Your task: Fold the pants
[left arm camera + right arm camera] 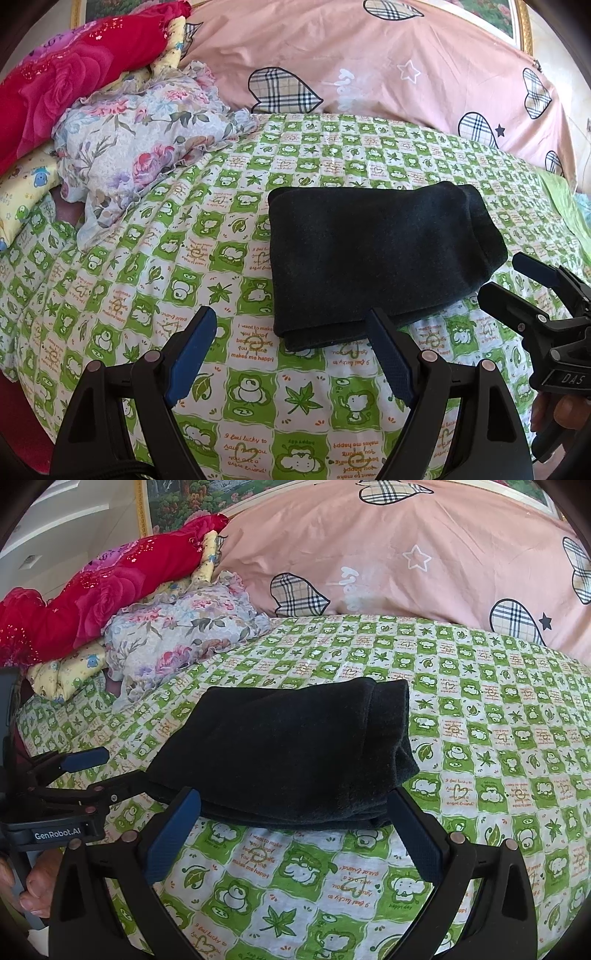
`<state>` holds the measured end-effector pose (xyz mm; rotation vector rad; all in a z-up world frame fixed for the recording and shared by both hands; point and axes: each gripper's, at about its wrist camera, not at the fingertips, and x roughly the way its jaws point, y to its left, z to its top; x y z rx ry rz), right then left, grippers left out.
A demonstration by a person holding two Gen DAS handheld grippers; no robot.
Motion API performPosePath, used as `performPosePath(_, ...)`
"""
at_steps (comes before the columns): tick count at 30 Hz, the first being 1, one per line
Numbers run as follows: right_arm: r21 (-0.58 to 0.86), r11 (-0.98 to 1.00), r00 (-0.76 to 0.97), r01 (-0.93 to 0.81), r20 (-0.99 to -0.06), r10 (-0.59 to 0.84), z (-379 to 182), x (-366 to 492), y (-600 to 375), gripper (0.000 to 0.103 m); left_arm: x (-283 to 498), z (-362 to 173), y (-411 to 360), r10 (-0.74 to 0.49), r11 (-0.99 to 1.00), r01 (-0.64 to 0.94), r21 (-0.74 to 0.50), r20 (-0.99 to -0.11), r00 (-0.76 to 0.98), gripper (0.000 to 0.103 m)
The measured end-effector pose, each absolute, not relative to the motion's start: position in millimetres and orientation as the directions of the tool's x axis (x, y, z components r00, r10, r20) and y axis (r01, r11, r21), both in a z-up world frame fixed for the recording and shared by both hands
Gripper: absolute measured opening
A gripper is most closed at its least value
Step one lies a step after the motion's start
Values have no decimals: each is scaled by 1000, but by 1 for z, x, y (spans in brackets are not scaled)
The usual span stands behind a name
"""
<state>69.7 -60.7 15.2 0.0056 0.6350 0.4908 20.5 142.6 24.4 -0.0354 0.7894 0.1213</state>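
The dark pants (pixel 376 258) lie folded into a compact rectangle on the green checked bedsheet (pixel 147 277); they also show in the right wrist view (pixel 291 749). My left gripper (pixel 291 332) is open and empty, just short of the near edge of the pants. My right gripper (pixel 295 812) is open and empty, its fingertips at the near edge of the pants. The right gripper also shows at the right of the left wrist view (pixel 517 280), and the left gripper at the left of the right wrist view (pixel 110 771).
A pink duvet with plaid hearts (pixel 369 66) lies across the back of the bed. A floral pillow (pixel 147 140), a red rose blanket (pixel 66 81) and a yellow cartoon pillow (pixel 22 192) are piled at the back left.
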Motion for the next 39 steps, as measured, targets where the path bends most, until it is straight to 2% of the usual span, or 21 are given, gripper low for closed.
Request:
performPosePath(21, 160, 887, 699, -434, -560, 444, 20, 75, -60, 101, 24, 31, 137, 107, 993, -115, 35, -683, 723, 83)
performPosePath(39, 185, 891, 683, -416, -583, 440, 15, 83, -69, 101, 36, 23, 128, 101, 994, -95, 48, -715, 691, 83)
